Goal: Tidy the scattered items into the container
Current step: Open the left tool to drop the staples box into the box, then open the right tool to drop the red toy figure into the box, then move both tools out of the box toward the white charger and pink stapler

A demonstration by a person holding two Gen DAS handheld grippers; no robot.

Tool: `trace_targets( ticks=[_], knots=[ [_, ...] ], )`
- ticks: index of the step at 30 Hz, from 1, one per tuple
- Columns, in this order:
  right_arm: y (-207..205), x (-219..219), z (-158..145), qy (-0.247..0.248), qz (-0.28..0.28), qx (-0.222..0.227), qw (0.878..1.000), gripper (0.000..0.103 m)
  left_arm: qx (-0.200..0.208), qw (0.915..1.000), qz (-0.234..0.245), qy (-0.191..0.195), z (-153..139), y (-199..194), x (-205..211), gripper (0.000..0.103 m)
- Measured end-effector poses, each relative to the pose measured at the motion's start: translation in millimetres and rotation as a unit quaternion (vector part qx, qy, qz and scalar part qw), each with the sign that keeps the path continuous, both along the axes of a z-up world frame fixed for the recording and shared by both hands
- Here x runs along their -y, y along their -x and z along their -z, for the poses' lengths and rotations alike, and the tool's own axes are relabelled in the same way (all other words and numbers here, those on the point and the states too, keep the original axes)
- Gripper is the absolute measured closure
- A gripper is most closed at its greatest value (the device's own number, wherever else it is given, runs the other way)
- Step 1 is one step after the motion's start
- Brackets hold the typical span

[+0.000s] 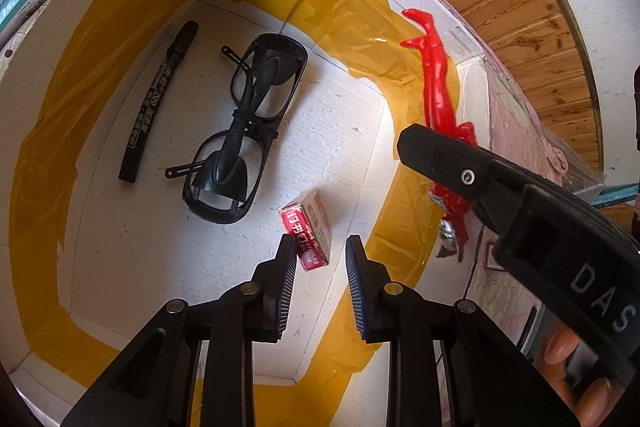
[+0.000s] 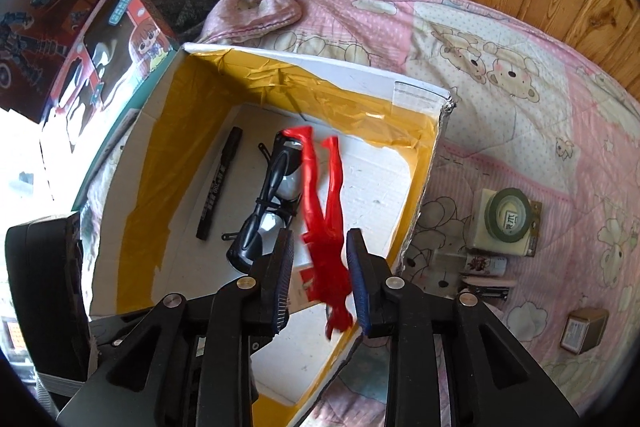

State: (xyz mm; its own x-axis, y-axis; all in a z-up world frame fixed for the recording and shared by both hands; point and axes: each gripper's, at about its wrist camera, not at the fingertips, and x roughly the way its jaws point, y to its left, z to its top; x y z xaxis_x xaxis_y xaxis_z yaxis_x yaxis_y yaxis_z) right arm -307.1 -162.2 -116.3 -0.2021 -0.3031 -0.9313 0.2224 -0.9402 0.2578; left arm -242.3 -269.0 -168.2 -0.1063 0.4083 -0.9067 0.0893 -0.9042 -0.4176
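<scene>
Over the white cardboard box (image 2: 420, 89), whose inner walls are lined with yellow tape (image 1: 48, 131), the left gripper (image 1: 320, 247) is pointing down into the box with its jaws standing apart and gripping nothing. A small red-and-white packet (image 1: 310, 233) is lying on the box floor just beyond the fingertips, close to the left finger, though whether it is touching cannot be told. On the floor toward the box's left wall a black marker (image 1: 156, 103) is lying lengthwise, and just to its right black safety glasses (image 1: 244, 131) with folded arms are resting near the middle of the floor.

Further right, the right gripper (image 2: 320, 259) is reaching in over the box's near right corner, angled downward. In its own wrist view the jaws are set apart, with a red toy figure (image 2: 324, 223) hanging between them, legs pointing toward the far wall; the figure looks blurred, and whether the pads are pressing it cannot be told. In the left wrist view, the figure (image 1: 438, 87) is hanging beside the right wall, legs upward, silver head lowest. A person's fingers (image 1: 560, 347) are wrapping the right gripper's handle.

Right of the box, on the pink bear-print bedspread (image 2: 520, 27), a roll of green tape (image 2: 508, 213) is sitting on a pale square pad, and a small brown box (image 2: 584, 329) is lying nearer the bedspread's right edge.
</scene>
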Motion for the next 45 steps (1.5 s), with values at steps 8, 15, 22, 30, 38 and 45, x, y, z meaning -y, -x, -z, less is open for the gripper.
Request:
trace_targets(
  ticks=[8,15,22,30,38,45],
  knots=[
    [-1.2,0.6,-6.3,0.023,0.006,0.002,1.000,0.072,-0.009,0.9997,-0.019,-0.011,-13.8,-13.1,21.9,0.075],
    [-12.4,-3.4,-14.5,0.030,0.001,0.001,1.000,0.072,-0.014,0.9995,-0.025,-0.017,-15.4,-20.3,25.4,0.075],
    [-44.2,-0.5,-16.5,0.036,-0.016,0.003,0.999,0.072,-0.026,0.9996,-0.005,-0.008,-24.2,-36.9,22.6,0.075],
    [-83.2,7.3,-22.0,0.044,-0.031,0.001,0.999,0.071,-0.069,0.9967,0.015,0.041,-49.6,-60.6,18.9,0.056],
    [-120.3,10.9,-41.1,0.037,-0.042,-0.026,0.998,0.071,-0.114,0.9889,0.038,0.088,-69.1,-90.2,20.9,0.052],
    [-149.7,4.6,-54.9,0.047,-0.035,-0.036,0.998,0.071,-0.150,0.9809,0.055,0.112,-86.1,-117.9,20.1,0.049]
  ],
)
